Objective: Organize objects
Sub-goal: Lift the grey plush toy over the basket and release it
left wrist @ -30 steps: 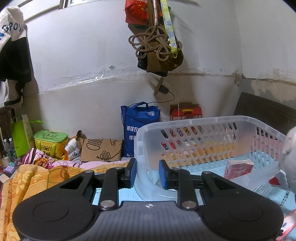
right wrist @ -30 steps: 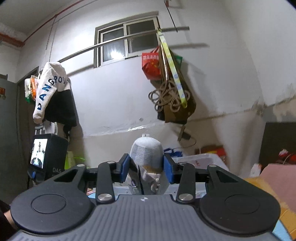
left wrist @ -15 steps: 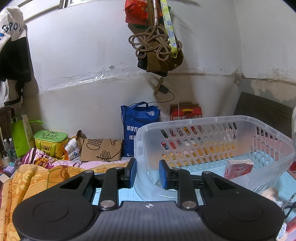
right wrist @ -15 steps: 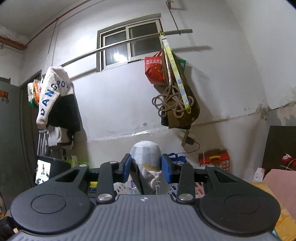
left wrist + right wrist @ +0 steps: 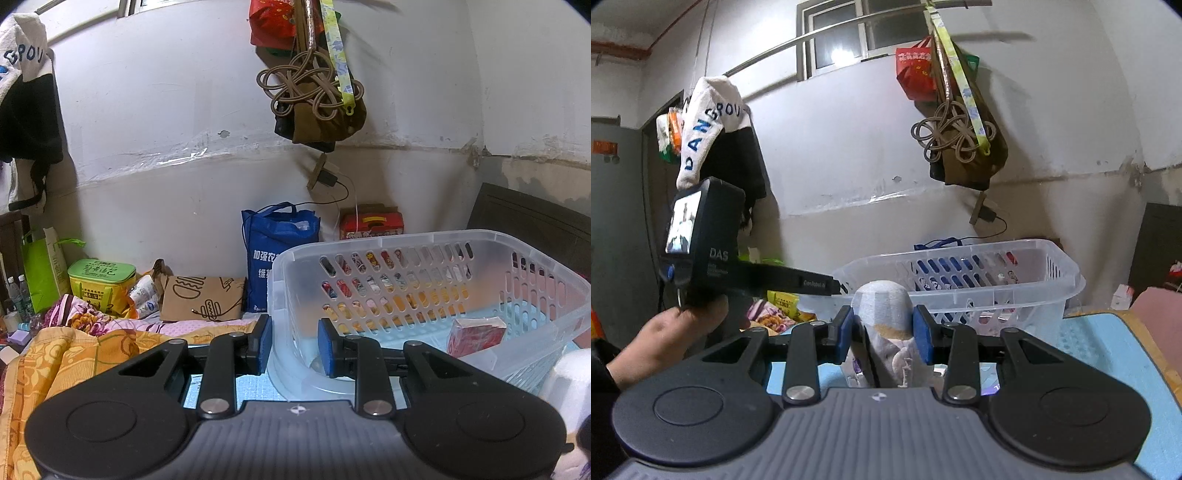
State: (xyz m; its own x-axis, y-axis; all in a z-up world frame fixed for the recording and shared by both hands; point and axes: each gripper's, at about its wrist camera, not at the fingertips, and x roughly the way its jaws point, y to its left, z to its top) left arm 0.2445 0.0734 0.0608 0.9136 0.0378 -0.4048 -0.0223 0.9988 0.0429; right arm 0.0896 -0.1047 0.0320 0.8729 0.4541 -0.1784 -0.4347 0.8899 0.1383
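A clear plastic basket [image 5: 406, 240] stands on a blue mat, and a red packet [image 5: 476, 334] lies inside it. My left gripper [image 5: 294, 345] is shut on the basket's near left corner, one blue pad outside the wall and one inside. The right gripper [image 5: 882, 325] is shut on a grey and white plush toy [image 5: 882, 299], held upright just in front of the basket [image 5: 960, 254]. The toy [image 5: 569, 384] also shows at the lower right edge of the left wrist view. A person's hand [image 5: 665, 339] grips the left gripper's handle [image 5: 701, 236].
Against the wall stand a blue shopping bag [image 5: 280, 254], a red box [image 5: 371, 221], a brown paper bag [image 5: 203, 299] and a green box [image 5: 101, 280]. An orange floral blanket [image 5: 55, 354] lies on the left. Bags and a cord [image 5: 314, 96] hang overhead.
The right gripper has dipped with the toy, so the basket now shows ahead of it. In the left wrist view the toy has dropped lower at the right edge. The left gripper has not moved.
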